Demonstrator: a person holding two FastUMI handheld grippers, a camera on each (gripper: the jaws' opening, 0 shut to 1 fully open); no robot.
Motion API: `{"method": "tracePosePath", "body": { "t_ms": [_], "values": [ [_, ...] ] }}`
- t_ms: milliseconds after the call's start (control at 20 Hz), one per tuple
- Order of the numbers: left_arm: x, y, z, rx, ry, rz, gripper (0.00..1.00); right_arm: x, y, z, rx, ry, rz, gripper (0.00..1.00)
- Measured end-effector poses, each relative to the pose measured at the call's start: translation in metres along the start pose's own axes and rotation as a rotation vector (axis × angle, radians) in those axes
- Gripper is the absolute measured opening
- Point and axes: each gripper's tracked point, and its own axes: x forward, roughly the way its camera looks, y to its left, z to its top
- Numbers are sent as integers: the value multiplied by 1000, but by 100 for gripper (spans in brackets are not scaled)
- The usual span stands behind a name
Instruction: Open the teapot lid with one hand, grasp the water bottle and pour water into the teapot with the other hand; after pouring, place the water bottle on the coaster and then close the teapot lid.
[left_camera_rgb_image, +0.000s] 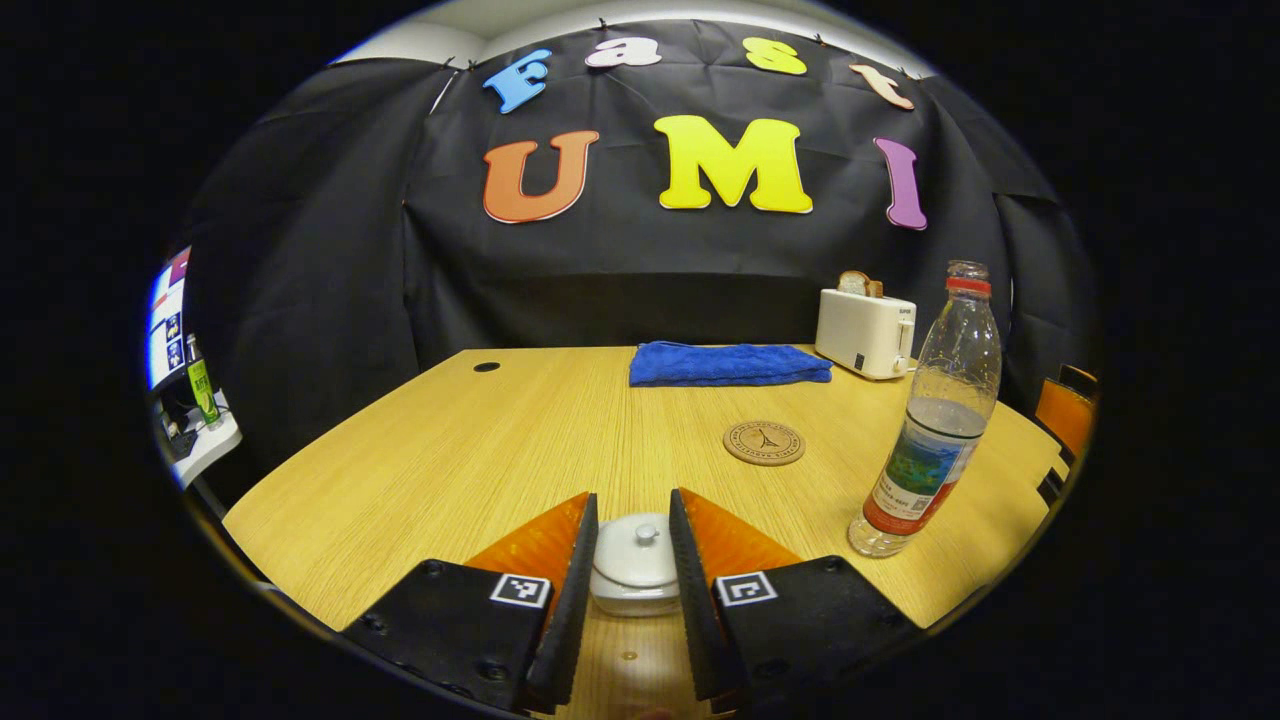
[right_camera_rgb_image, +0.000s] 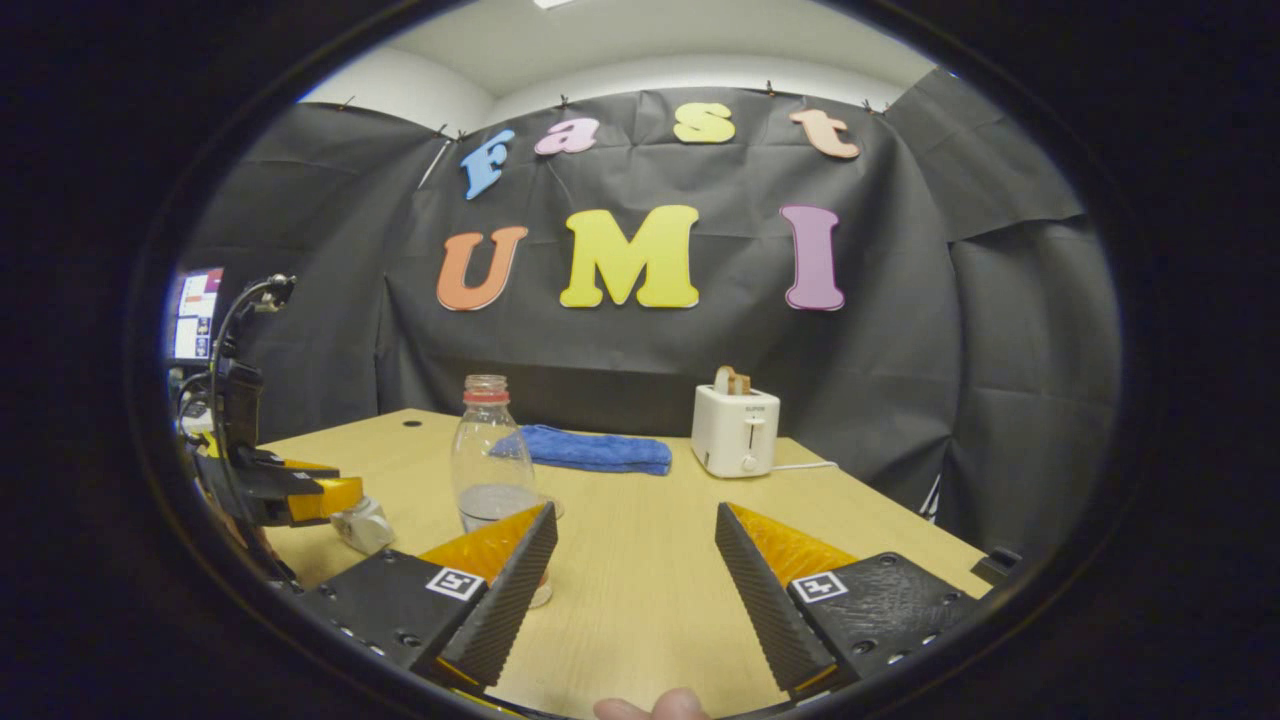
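A black cloth hangs behind a wooden table (left_camera_rgb_image: 480, 460). In the left gripper view, the left tongs (left_camera_rgb_image: 633, 545) sit low over the table with a small white teapot (left_camera_rgb_image: 635, 578) between their two fingers. The lid (left_camera_rgb_image: 637, 546) with its little knob is on the pot. The fingers stand close on both sides of the lid, but I cannot tell if they press on it. To the right stands a clear water bottle (left_camera_rgb_image: 935, 420) with no cap, a red ring at its neck and some water inside. A round brown coaster (left_camera_rgb_image: 764, 443) lies on the table between the teapot and a folded blue towel (left_camera_rgb_image: 728, 364). A white toaster (left_camera_rgb_image: 866, 332) with bread in it sits beside the towel. In the right gripper view, the right tongs (right_camera_rgb_image: 636, 540) are wide apart and hold nothing. The bottle (right_camera_rgb_image: 490, 455) stands just behind their left finger. A fingertip (right_camera_rgb_image: 652, 706) peeks in at the bottom edge.
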Motion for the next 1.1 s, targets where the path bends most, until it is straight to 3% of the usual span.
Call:
{"method": "tracePosePath", "body": {
  "t_ms": [50, 200, 400, 800, 1000, 1100],
  "values": [
    [1, 0, -1, 14, -3, 1, 45, 0, 5, 0, 11, 4, 29, 93],
    [3, -1, 0, 50, -6, 13, 28, 1, 20, -7, 3, 19, 91, 98],
    [6, -2, 2, 86, -14, 28, 7, 6, 48, -16, -2, 51, 176, 95],
    [-17, -5, 28, -22, -97, -39, 3, 32, 86, -39, -30, 107, 241, 96],
    [-30, -4, 40, -58, -128, -74, 3, 48, 90, -40, -57, 103, 219, 98],
    [-38, -3, 47, -56, -147, -79, 3, 56, 92, -42, -54, 108, 209, 94]
  ]
}}
